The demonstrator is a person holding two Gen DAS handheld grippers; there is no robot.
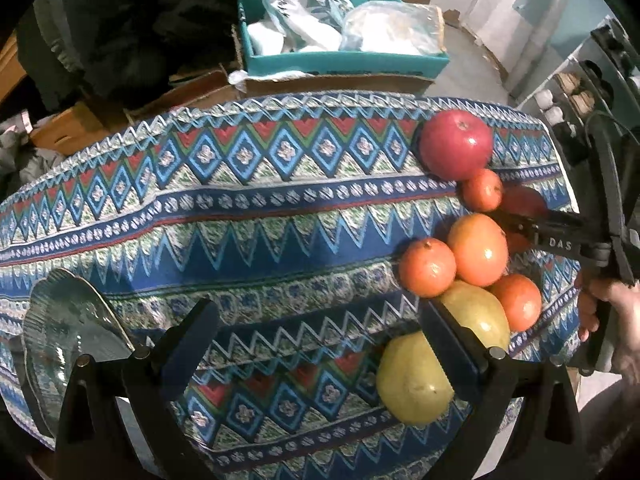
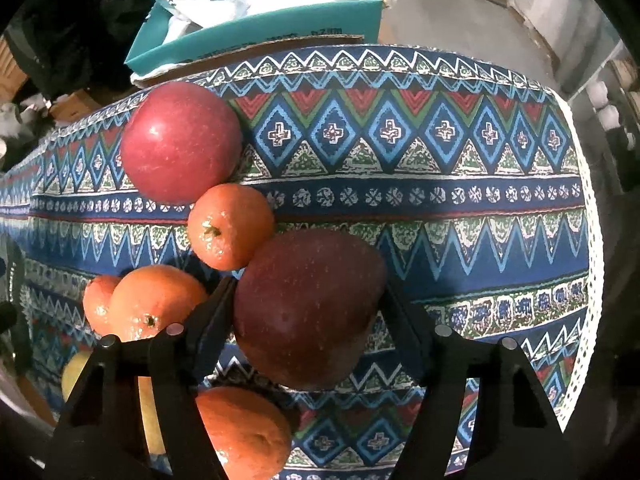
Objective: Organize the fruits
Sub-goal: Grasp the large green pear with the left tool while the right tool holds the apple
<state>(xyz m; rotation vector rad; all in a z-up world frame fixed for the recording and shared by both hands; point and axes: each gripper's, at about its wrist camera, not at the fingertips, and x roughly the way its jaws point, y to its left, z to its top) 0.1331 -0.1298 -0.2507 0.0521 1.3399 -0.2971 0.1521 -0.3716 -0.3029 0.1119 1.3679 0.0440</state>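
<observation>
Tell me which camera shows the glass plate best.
The left wrist view: the glass plate sits at its lower left on the patterned cloth, rim and ribbing visible. The right wrist view shows none of it.

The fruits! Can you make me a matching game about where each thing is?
Things:
1. dark apple
2. bright apple
3. pears
4. glass plate

Places:
A. far edge of the cloth
B. left end of the table
C. between the right claw's fingers
D. beside the left claw's right finger

Pairs: 1-C, 2-A, 3-D, 4-B
</observation>
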